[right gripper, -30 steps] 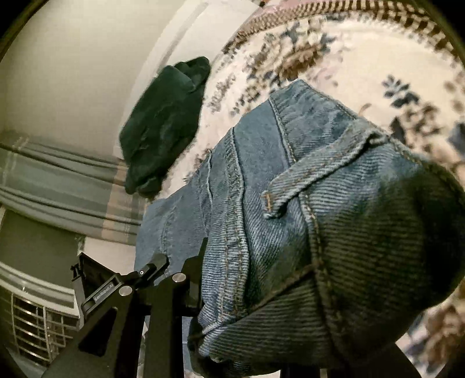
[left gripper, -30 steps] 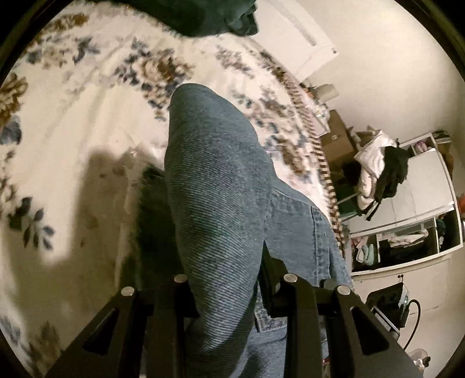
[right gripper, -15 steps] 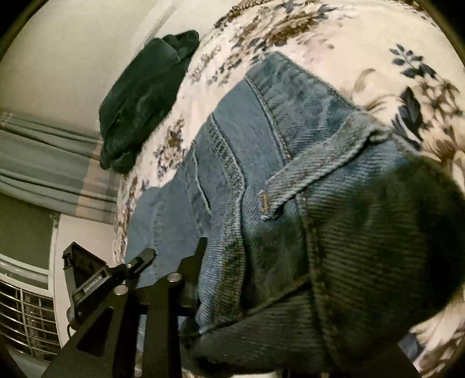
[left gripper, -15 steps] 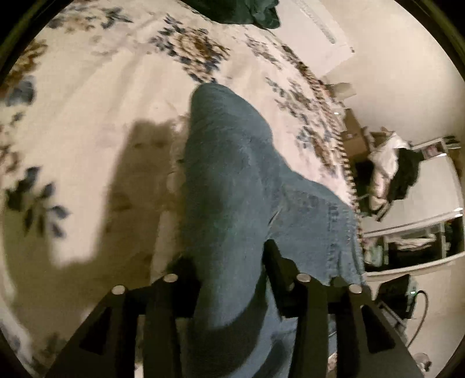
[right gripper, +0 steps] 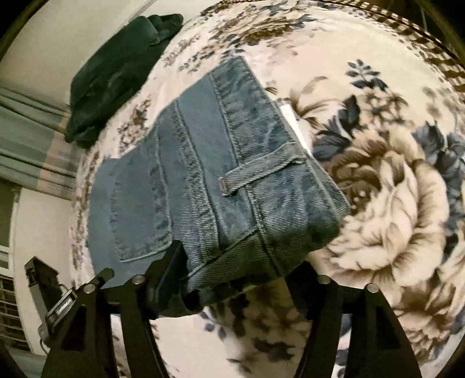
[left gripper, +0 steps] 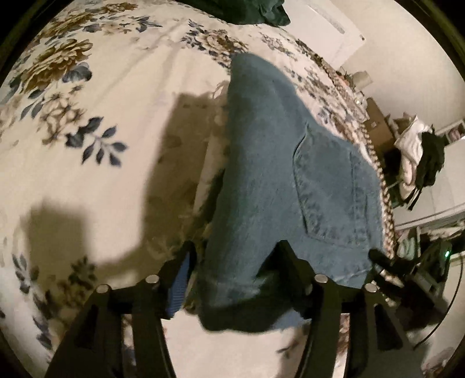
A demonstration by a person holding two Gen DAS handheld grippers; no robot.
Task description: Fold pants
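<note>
The blue denim pants (left gripper: 276, 180) lie folded in a thick bundle on the floral bedspread (left gripper: 101, 145). My left gripper (left gripper: 235, 258) is open, its jaws wide apart on either side of the bundle's near edge. In the right wrist view the pants (right gripper: 209, 174) show their waistband, a belt loop and a back pocket. My right gripper (right gripper: 241, 261) is open too, with the jaws spread around the bundle's near corner. The denim rests on the bed between the fingers and is not pinched.
A dark green garment (right gripper: 116, 69) lies at the bed's far edge, also in the left wrist view (left gripper: 247, 11). Beyond the bed's patterned border (left gripper: 377, 180) are shelves with piled clothes (left gripper: 415, 157). A curtain (right gripper: 29, 136) hangs to the left.
Both grippers were shut on the pants and held them up. They have lowered the bundle onto the bed, opened and let go.
</note>
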